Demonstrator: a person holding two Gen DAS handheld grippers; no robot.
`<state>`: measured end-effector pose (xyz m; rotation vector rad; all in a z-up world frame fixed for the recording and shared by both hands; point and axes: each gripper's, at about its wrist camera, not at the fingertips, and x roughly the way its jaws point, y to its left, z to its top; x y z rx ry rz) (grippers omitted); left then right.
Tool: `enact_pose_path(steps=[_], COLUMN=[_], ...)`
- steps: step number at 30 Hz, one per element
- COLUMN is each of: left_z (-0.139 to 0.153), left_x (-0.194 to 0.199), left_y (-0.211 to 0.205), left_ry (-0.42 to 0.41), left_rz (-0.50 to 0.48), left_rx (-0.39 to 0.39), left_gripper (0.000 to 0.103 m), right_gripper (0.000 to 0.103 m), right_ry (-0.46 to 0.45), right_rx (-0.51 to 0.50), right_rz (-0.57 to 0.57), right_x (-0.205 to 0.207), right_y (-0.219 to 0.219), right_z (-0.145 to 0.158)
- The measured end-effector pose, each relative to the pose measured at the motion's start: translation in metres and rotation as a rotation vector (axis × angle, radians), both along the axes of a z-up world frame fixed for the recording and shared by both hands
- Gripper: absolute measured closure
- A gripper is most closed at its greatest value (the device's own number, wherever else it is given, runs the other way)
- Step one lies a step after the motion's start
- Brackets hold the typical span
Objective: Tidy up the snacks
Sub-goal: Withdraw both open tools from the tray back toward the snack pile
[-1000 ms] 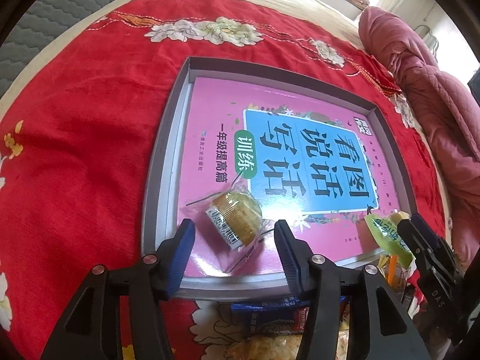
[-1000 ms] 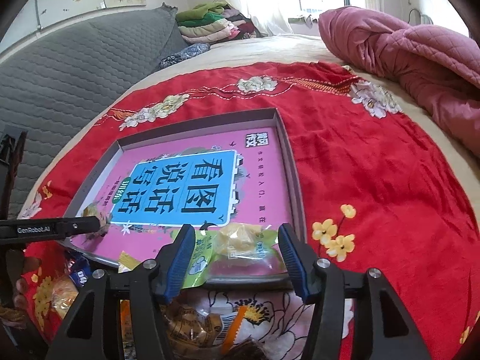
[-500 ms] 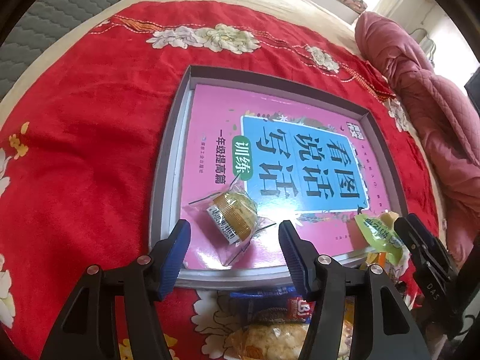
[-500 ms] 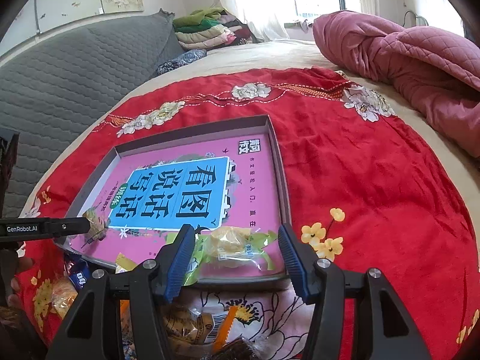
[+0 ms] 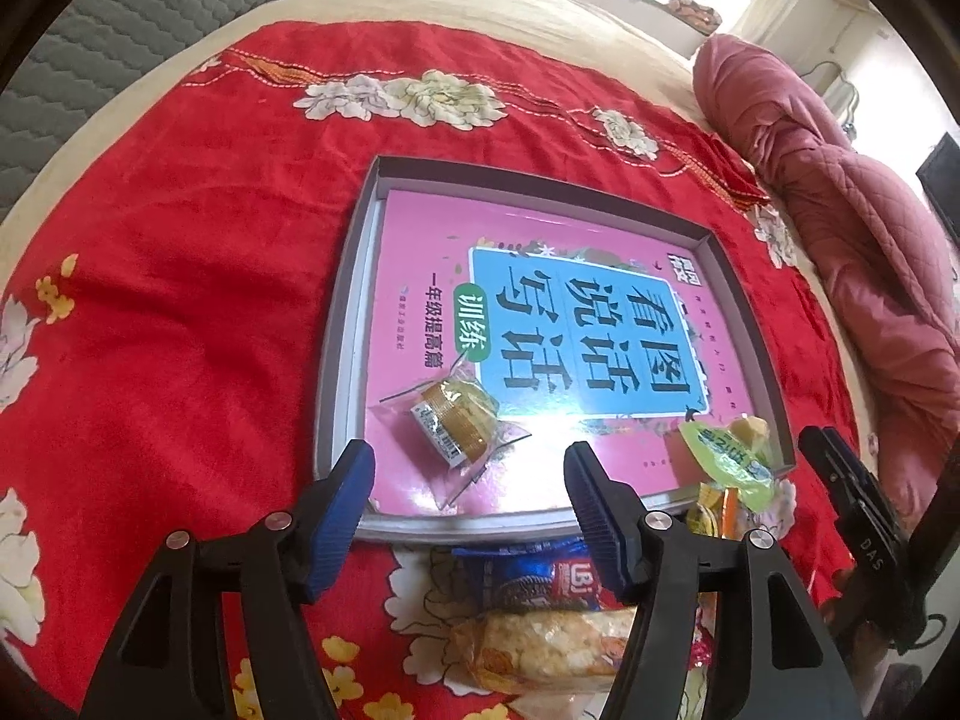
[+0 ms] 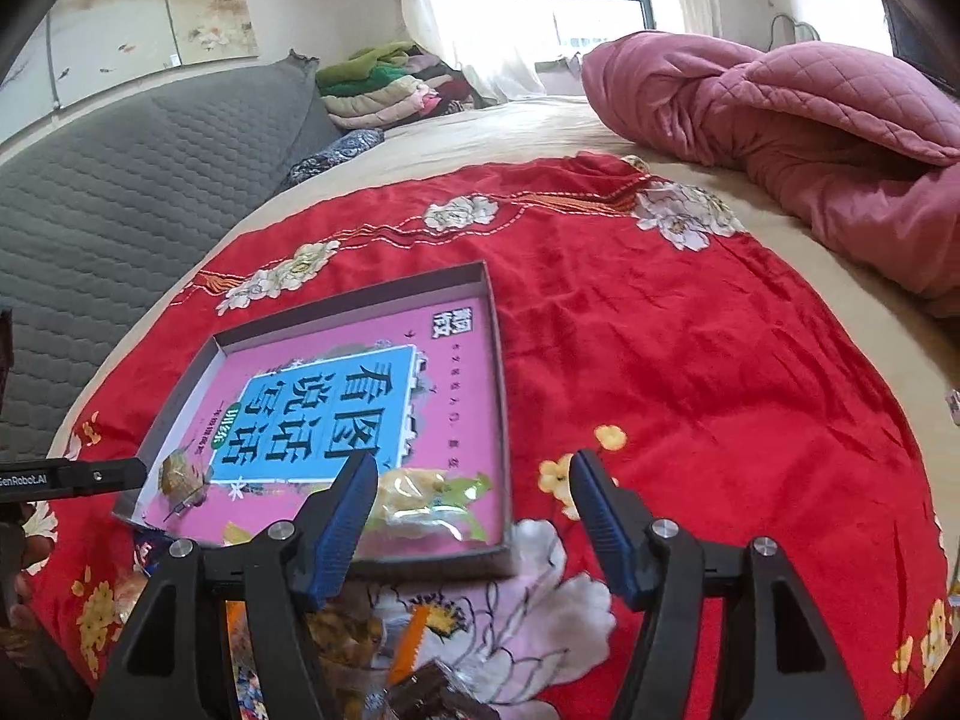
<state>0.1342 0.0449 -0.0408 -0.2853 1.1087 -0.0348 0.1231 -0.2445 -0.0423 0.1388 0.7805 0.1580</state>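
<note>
Left tongs: my left tongs [image 5: 469, 483] hang above the near rim of the tray, jaws opening, nothing between the pads.
Right tongs: my right tongs [image 6: 473, 507] hover over the tray's near right corner, jaws opening too, pinching nothing.
Tray: a shallow grey tray [image 5: 336, 372] lies on the red flowered cloth [image 5: 180, 300] spread over the bed, with a pink book [image 5: 540, 300] flat inside it.
Cake snack: a small golden cake in a clear wrapper [image 5: 456, 420] rests on the book at the near left of the tray, just beyond my left pads.
Green snack: a yellow snack in a green-and-clear packet [image 6: 432, 504] lies in the tray's near right corner, partly behind my right tongs' left finger.
Loose pile: a blue cookie packet [image 5: 534, 576] and a rice cracker packet [image 5: 540, 648] sit on the cloth just outside the tray's near rim.
</note>
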Motion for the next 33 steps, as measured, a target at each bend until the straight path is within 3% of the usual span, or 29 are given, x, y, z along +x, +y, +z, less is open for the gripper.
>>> enact_pose_path(steps=[7, 11, 18, 23, 33], left_z=[0.003, 0.002, 0.005, 0.01, 0.024], left_x=[-0.007, -0.009, -0.01, -0.012, -0.018], left_y=[-0.001, -0.003, -0.008, -0.011, -0.009], left_ry=[-0.003, 0.002, -0.005, -0.014, -0.043], left_rz=[-0.012, -0.019, -0.041, -0.057, -0.067], left_rx=[-0.004, -0.006, -0.009, -0.016, -0.034], left_gripper=[0.036, 0.036, 0.035, 0.034, 0.031], right_gripper=[0.037, 0.036, 0.036, 0.036, 0.034], right_ry=[0.066, 0.076, 0.094, 0.088, 0.022], right_rx=[-0.049, -0.126, -0.164, -0.158, -0.082], right_rz=[0.059, 0.08, 0.078, 0.07, 0.034], right_x=[-0.004, 0.001, 0.014, 0.015, 0.002], right_y=[0.013, 0.027, 0.038, 0.038, 0.024], right_z=[-0.011, -0.017, -0.026, -0.026, 0.002])
